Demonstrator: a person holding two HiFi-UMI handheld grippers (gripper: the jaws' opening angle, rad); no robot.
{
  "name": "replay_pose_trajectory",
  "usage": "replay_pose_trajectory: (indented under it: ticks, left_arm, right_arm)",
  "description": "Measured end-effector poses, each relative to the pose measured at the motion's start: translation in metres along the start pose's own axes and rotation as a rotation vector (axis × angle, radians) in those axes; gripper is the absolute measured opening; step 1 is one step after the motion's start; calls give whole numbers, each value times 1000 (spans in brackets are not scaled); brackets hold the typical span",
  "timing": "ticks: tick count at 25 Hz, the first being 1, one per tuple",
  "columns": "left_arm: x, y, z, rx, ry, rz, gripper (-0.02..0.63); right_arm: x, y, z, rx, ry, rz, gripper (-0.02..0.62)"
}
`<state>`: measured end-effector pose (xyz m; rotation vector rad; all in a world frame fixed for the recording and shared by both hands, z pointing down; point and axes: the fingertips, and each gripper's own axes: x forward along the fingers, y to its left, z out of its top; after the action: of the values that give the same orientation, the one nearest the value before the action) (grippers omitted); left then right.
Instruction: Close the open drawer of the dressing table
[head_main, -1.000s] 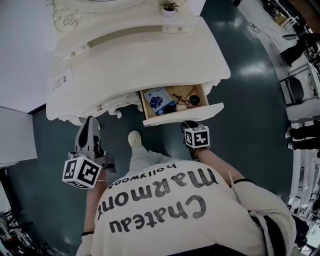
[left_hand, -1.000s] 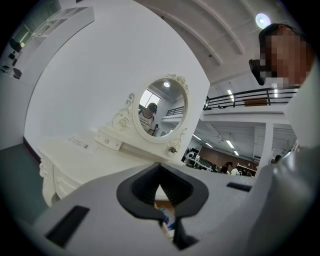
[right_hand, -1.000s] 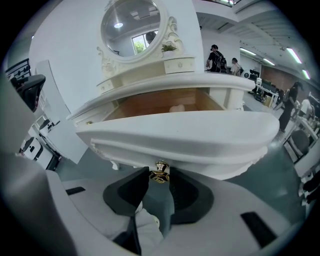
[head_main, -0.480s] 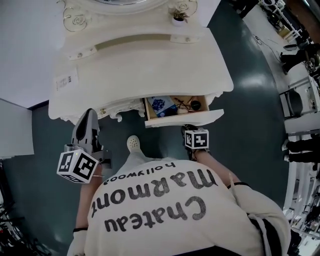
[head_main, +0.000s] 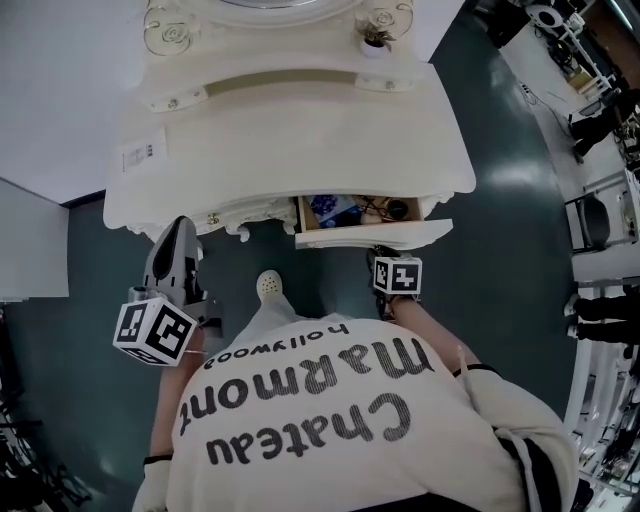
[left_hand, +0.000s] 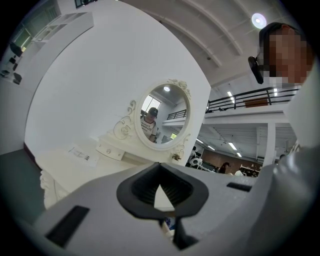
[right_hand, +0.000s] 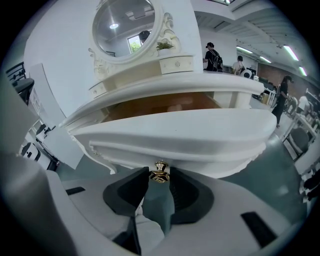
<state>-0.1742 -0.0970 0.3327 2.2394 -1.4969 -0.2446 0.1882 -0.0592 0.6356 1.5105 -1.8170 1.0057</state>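
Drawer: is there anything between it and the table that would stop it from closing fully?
Nothing visible. The drawer is part open; the small items lie inside it, and the right gripper holds its knob.

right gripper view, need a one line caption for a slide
Right gripper clamped on the gold knob of the partly open drawer of the dressing table, oval mirror above.

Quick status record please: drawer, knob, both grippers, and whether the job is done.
drawer: partly open, small things visible inside
knob: gold, on the drawer front, between the right gripper's pads
right gripper: closed on the knob
left gripper: shut, nothing between its jaws, left of the drawer at the dressing table front
task: not finished
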Motion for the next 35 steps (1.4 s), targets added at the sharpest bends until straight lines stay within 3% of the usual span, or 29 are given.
replay_pose_trajectory:
  ticks: [35]
  left_arm:
    - [-14,7,-14,-19,30,38,8]
  right_arm:
    - [15,-2,22,29,-14,-21,151]
